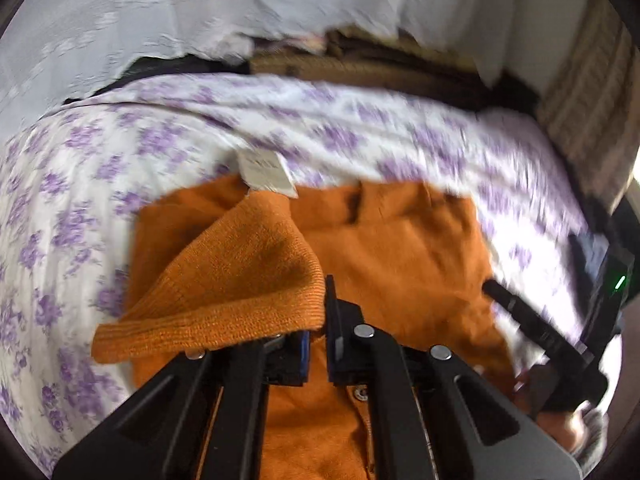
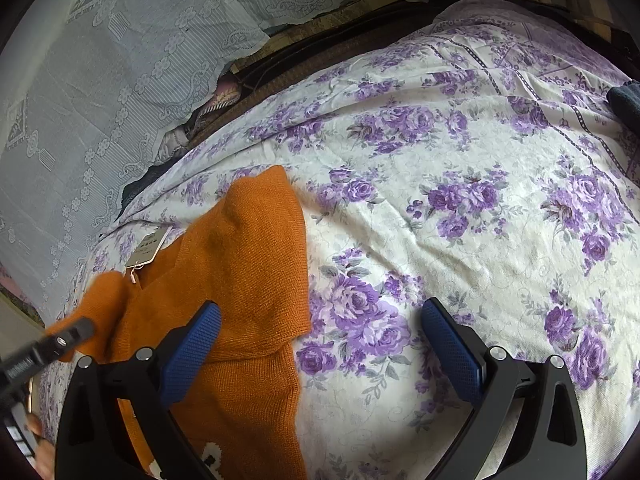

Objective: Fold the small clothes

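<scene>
On the floral bedspread (image 2: 460, 208), your orange knit sweater (image 1: 400, 248) lies spread out, with a paper tag (image 1: 266, 170) poking out at its collar end and one sleeve (image 1: 224, 280) lifted and draped across the left gripper (image 1: 318, 332).

The main risk sits there. Your left gripper's jaws are pressed nearly together on the ribbed cuff edge of that sleeve, but the bite looks shallow: only the hem seems to run between the pads, and most of the cuff hangs free to the left. If you swing the sleeve across the body quickly, the knit could slide out and drop in a heap instead of lying flat. The left view is smeared with motion, so I judge you are moving fast enough for this to matter. The loose, stretchy knit may also drag the layer beneath it and wrinkle the body of the garment, and the tag could get folded inside.

Your right gripper (image 2: 320, 352) is spread wide and holds nothing. Its left blue pad (image 2: 192, 356) hovers over the sweater's right edge, whether touching I cannot tell, and the other pad (image 2: 452, 352) stands over bare bedspread. With that side unpinned, nothing anchors the garment against the pull of the fold.
</scene>
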`<state>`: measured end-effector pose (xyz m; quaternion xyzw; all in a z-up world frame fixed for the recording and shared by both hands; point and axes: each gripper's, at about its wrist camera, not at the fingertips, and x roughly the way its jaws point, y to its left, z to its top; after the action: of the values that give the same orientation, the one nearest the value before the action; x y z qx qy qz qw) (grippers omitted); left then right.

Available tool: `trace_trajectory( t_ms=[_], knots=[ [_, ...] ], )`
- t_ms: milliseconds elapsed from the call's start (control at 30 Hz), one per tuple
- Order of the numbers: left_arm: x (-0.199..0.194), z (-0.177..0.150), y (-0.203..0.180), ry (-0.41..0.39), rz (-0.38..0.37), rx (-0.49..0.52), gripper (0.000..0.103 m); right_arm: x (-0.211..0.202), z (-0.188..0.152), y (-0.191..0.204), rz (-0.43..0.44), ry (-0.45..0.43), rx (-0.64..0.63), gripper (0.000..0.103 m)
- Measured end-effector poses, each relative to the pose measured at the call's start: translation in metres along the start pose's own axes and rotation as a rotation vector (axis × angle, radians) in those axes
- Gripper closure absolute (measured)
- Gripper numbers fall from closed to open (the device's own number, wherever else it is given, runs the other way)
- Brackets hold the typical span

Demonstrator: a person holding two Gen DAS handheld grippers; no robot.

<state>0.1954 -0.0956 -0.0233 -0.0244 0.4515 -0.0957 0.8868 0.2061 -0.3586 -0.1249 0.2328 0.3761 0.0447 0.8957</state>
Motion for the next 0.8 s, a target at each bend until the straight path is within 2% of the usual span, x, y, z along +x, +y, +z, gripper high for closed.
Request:
trace_trajectory(
  t_ms=[133,167,200,233,267,300,333,467,567,633,667,767,800],
  knots=[
    [0.035,-0.014,-0.013,0.075,0.032,0.042,0.094,0.000,0.000,0.000,0.000,0.000,0.000,0.003],
    [0.038,-0.016,-0.013,0.072,0.039,0.047,0.092,0.000,0.000,-0.001,0.000,0.000,0.000,0.003],
    [0.038,-0.018,-0.015,0.061,0.049,0.060,0.085,0.000,0.000,0.000,0.000,0.000,0.000,0.003],
    [0.036,-0.019,-0.017,0.054,0.068,0.081,0.063,0.000,0.000,0.000,0.000,0.000,0.000,0.003],
    [0.032,-0.020,-0.020,0.047,0.087,0.095,0.044,0.000,0.000,0.000,0.000,0.000,0.000,0.003],
    [0.025,-0.022,-0.021,0.025,0.092,0.106,0.012,0.000,0.000,0.000,0.000,0.000,0.000,0.003],
    [0.016,-0.023,-0.023,-0.011,0.089,0.117,0.007,0.000,0.000,0.000,0.001,0.000,0.000,0.003],
    [-0.024,-0.028,-0.026,-0.092,0.084,0.203,0.005,-0.001,0.001,0.000,0.006,-0.001,0.002,0.003],
    [-0.051,-0.024,-0.003,-0.158,0.154,0.189,0.004,-0.007,0.002,0.002,0.032,-0.012,-0.007,0.003],
    [-0.058,-0.018,0.027,-0.174,0.200,0.125,0.004,-0.016,0.000,0.012,0.072,-0.042,-0.057,0.005],
    [-0.059,-0.014,0.049,-0.173,0.229,0.061,0.004,-0.021,-0.002,0.020,0.076,-0.060,-0.099,0.007],
    [-0.039,-0.010,0.109,-0.123,0.283,-0.121,0.004,-0.039,-0.014,0.054,0.099,-0.128,-0.282,0.010],
    [-0.030,-0.011,0.121,-0.103,0.291,-0.153,0.004,-0.046,-0.020,0.069,0.114,-0.149,-0.355,0.011]
  ],
)
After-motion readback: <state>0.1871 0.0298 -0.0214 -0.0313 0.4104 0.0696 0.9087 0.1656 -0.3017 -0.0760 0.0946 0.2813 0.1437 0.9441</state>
